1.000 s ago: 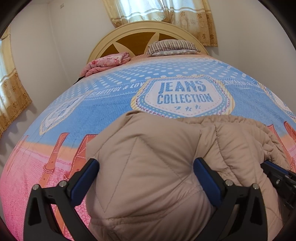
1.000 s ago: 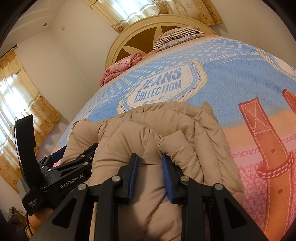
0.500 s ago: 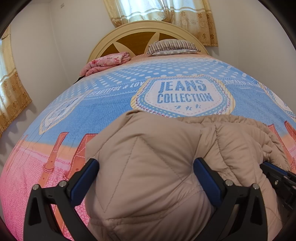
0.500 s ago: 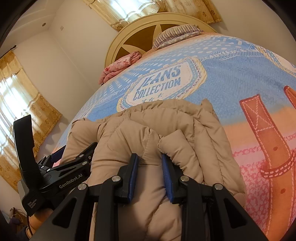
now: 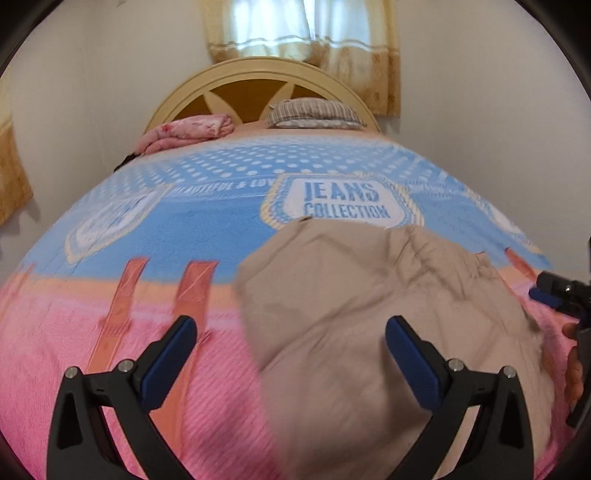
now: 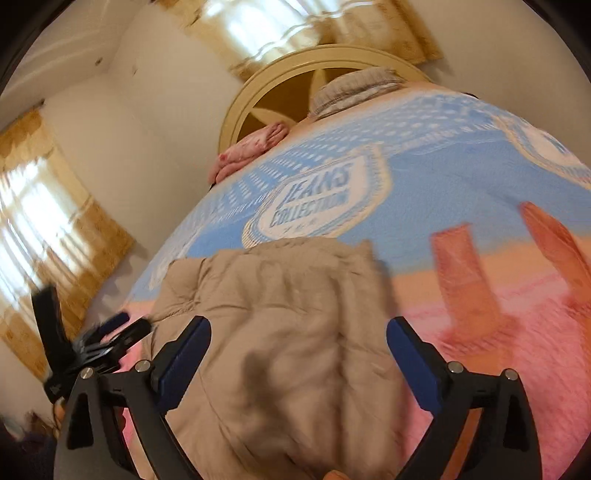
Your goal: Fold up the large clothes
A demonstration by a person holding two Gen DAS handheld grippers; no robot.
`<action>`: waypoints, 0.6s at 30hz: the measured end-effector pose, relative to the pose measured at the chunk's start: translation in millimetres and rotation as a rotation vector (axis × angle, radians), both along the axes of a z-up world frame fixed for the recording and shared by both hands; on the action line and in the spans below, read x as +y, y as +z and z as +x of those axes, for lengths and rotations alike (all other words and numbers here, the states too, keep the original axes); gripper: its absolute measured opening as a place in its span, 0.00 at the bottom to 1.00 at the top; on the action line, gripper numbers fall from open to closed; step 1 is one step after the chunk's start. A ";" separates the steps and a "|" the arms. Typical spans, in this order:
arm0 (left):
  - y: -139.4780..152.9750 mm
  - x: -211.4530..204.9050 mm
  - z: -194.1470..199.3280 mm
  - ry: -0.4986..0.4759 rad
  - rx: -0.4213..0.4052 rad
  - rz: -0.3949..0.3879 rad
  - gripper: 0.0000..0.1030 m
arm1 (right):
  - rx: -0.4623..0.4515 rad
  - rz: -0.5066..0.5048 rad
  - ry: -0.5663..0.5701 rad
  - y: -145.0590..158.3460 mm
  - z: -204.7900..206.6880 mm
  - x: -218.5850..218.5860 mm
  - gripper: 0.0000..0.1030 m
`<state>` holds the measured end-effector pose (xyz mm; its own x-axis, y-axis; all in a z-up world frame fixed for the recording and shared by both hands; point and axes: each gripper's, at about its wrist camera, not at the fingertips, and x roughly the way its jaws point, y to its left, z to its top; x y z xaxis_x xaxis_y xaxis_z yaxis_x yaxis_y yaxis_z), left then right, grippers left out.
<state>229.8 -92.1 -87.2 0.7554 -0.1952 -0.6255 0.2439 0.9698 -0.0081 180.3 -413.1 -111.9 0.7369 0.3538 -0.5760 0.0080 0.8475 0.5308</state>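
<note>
The left gripper [image 5: 291, 354], black-framed with blue rubber pads, hangs with its jaws spread wide and nothing between them; its left pad sits over pink bedspread, its right pad over beige fabric. The right gripper [image 6: 299, 354], of the same build, is also spread wide and grips nothing, both pads hovering above the same garment.

That garment is a beige quilted puffer jacket [image 5: 388, 317], folded into a thick, rumpled bundle with stitched seams and soft creases. It lies near the foot of the bed, just short of the printed badge, and fills the lower middle of the right wrist view [image 6: 280, 332]. Both views are blurred, so finer detail of the folds is unclear.

Under it spreads a textured bedspread [image 5: 110, 332], pink at the near end, orange in a band, blue with white dots farther up, printed with strap shapes and a white badge reading "JEANS COLLECTION" [image 5: 343, 201]. At the head stand an arched cream wooden headboard [image 5: 258, 79], a striped grey pillow [image 5: 314, 112] and a folded pink floral blanket [image 5: 188, 133]. Yellow patterned curtains [image 5: 306, 29] hang over a bright window against plain off-white walls [image 5: 92, 92].
</note>
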 end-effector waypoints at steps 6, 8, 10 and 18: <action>-25.3 37.2 -15.5 -0.022 0.121 -0.202 1.00 | 0.114 0.097 0.087 -32.3 -23.8 -5.3 0.86; -35.0 31.5 -13.7 -0.050 0.151 -0.209 1.00 | 0.128 0.147 0.109 -39.3 -25.3 -2.7 0.80; -43.0 26.7 -10.0 -0.070 0.188 -0.230 1.00 | 0.139 0.180 0.125 -44.5 -23.5 1.2 0.78; -59.6 16.7 4.6 -0.124 0.215 -0.334 1.00 | 0.179 0.281 0.191 -59.0 -12.9 12.4 0.71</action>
<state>234.4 -75.4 -146.8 0.5727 -0.4955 -0.6531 0.3172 0.8685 -0.3809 167.3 -400.7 -170.9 0.5391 0.6374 -0.5506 -0.0230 0.6645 0.7469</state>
